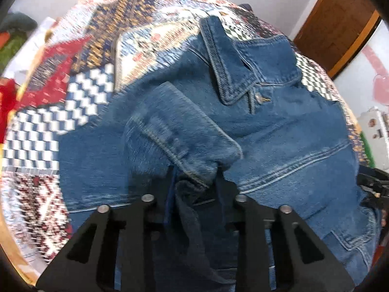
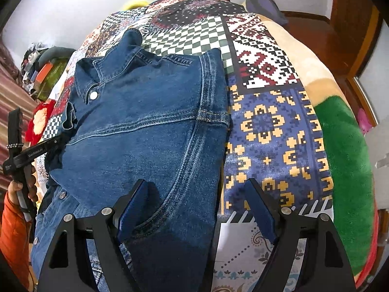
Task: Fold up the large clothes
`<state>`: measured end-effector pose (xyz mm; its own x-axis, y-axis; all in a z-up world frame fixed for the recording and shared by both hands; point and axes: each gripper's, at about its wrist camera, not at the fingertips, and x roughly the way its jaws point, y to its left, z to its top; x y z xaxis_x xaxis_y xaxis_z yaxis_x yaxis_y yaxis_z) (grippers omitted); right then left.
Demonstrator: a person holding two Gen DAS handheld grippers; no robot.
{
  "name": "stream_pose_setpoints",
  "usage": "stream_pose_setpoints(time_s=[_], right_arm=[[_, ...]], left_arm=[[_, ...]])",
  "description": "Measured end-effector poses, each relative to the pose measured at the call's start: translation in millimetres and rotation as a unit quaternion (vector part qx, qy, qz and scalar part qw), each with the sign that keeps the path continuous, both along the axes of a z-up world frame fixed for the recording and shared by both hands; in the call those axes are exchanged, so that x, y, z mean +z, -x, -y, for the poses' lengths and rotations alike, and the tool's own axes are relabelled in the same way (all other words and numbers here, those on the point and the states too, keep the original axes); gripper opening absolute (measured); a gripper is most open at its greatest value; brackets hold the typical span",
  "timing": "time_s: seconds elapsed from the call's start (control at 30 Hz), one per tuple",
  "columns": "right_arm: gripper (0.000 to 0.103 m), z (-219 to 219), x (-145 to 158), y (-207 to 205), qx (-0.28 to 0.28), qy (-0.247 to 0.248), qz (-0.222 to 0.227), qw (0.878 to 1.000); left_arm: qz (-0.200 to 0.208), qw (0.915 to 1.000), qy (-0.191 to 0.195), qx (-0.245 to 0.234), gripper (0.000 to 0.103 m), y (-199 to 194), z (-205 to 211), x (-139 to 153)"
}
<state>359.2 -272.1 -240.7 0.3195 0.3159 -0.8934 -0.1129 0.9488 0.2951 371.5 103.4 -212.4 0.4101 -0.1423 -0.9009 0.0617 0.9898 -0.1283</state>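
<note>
A blue denim jacket (image 1: 279,126) lies front-up on a patchwork quilt (image 1: 80,97), collar away from me. One sleeve (image 1: 180,133) is folded across its chest. My left gripper (image 1: 197,187) is at the cuff end of that sleeve, shut on a dark fold of denim that hides its fingertips. In the right wrist view the jacket (image 2: 145,112) fills the middle, and the left gripper (image 2: 52,144) meets its left edge. My right gripper (image 2: 198,209) stands open over the jacket's right side seam, one blue pad (image 2: 135,211) over denim, the other over the quilt (image 2: 267,126).
A green and beige blanket (image 2: 345,150) covers the bed to the right of the quilt. Piled clothes (image 2: 46,70) lie at the left. A hand with an orange sleeve (image 2: 14,219) holds the left gripper's handle. A wooden door (image 1: 338,24) stands beyond the bed.
</note>
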Motion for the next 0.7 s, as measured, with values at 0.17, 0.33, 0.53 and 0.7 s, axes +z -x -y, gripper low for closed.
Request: stream_pose_setpoints(time_s=[0.17,0.33,0.53,0.7], right_arm=[[0.08,2,9,-1,-0.002,0.005,0.011,1.0],[0.08,2,19,-4,-0.007,0.01,0.02,1.0],[0.08,-5,24,-3,-0.012,0.025,0.03,0.999],[0.08,-10,16,-4,-0.017,0.027,0.013,0.999]], left_arm=[[0.051,0.998,0.013,0.037,0.02,14,-24,36],[0.083,0.9936,0.022,0.073,0.017,37,-67,68],[0.077,0.9877,0.086,0.106,0.015,74,-108,61],[0.027,0.9918,0.079,0.097,0.016,89,-106,19]])
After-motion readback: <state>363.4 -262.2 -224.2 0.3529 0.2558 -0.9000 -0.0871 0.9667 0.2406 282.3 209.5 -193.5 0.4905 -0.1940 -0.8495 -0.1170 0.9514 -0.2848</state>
